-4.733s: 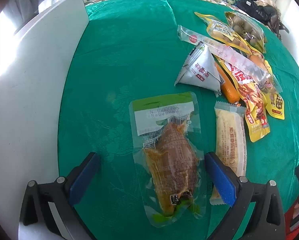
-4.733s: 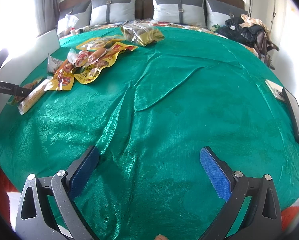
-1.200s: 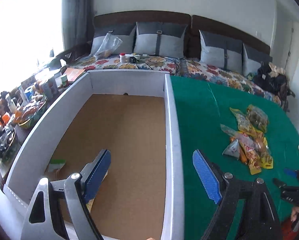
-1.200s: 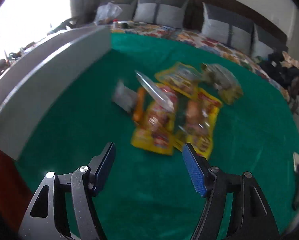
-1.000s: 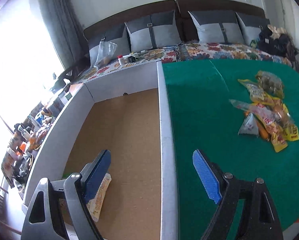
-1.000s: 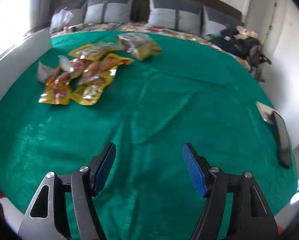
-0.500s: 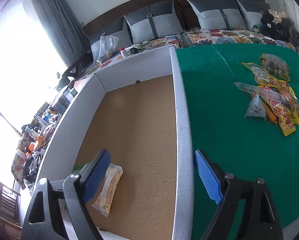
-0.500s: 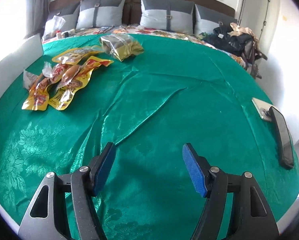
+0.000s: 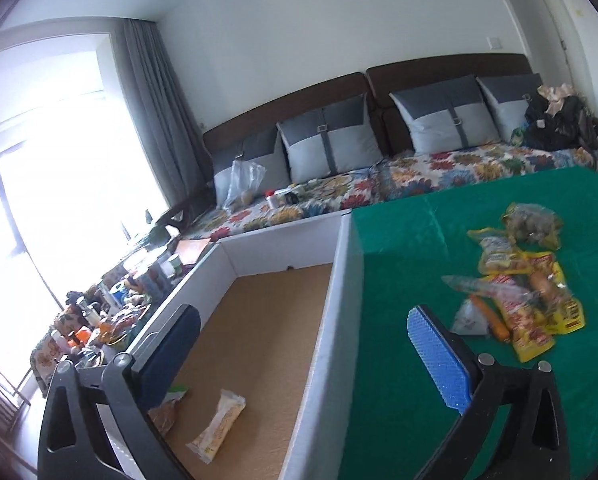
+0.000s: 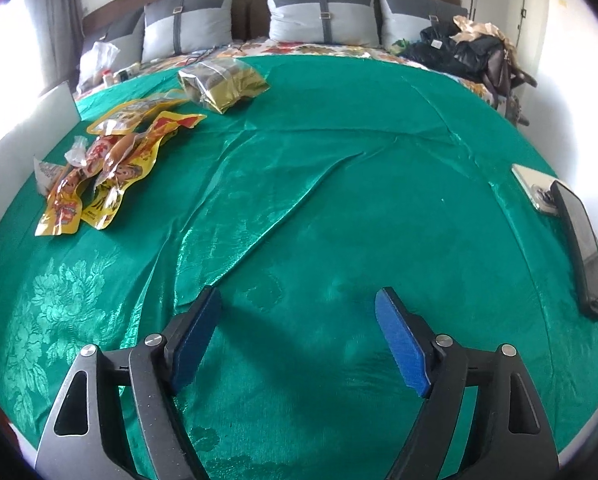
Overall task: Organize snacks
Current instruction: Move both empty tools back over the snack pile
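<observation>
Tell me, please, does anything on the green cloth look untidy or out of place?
Yes. The snack packets lie in an overlapping heap near the white box, not sorted. The green cloth has long creases. A phone and a silver device sit at its right edge.

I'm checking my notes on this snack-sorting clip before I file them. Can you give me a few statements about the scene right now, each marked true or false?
1. The left gripper holds a snack packet. False: its jaws have just been opening and nothing is between them.
2. A pale yellow packet lies on the floor of the white box. True.
3. The pile of snacks still lies on the green cloth, outside the box. True.
4. The right gripper is shut on the gold bag. False: it is open over bare cloth, and the bag lies far off.
5. The box is full of snacks. False: most of its brown floor is bare.
</observation>
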### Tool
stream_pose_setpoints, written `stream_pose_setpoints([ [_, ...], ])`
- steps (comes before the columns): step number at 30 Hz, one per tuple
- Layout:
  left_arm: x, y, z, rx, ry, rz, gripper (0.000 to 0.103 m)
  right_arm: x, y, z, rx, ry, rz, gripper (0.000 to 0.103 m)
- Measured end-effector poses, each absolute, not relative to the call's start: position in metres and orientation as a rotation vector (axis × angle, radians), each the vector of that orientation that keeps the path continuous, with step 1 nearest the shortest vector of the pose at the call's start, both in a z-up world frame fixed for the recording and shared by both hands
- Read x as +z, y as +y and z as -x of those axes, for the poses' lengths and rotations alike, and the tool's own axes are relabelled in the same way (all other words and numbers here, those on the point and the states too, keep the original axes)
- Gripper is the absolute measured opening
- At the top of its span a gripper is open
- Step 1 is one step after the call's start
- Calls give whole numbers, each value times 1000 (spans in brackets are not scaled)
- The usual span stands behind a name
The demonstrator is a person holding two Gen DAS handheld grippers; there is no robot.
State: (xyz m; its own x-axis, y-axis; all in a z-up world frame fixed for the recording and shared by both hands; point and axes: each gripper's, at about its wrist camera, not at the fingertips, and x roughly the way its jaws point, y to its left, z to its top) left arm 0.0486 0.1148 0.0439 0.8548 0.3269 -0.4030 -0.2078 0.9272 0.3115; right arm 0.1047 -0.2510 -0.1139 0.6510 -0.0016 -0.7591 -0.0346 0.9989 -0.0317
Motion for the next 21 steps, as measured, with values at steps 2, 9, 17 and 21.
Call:
stream_pose_setpoints([
  [2, 43, 94, -50, 209, 489, -236, 103, -114, -250, -105, 19, 860, 44, 85],
  [9, -40, 50, -80, -16, 806, -14, 103, -115, -250, -105, 23, 858, 41, 86],
  [17, -116, 40, -79, -31, 1021, 61, 102, -115, -249, -106, 26, 858, 42, 88],
  [21, -122, 28, -78, -41, 1021, -27, 103, -115, -249, -106, 26, 858, 42, 89],
])
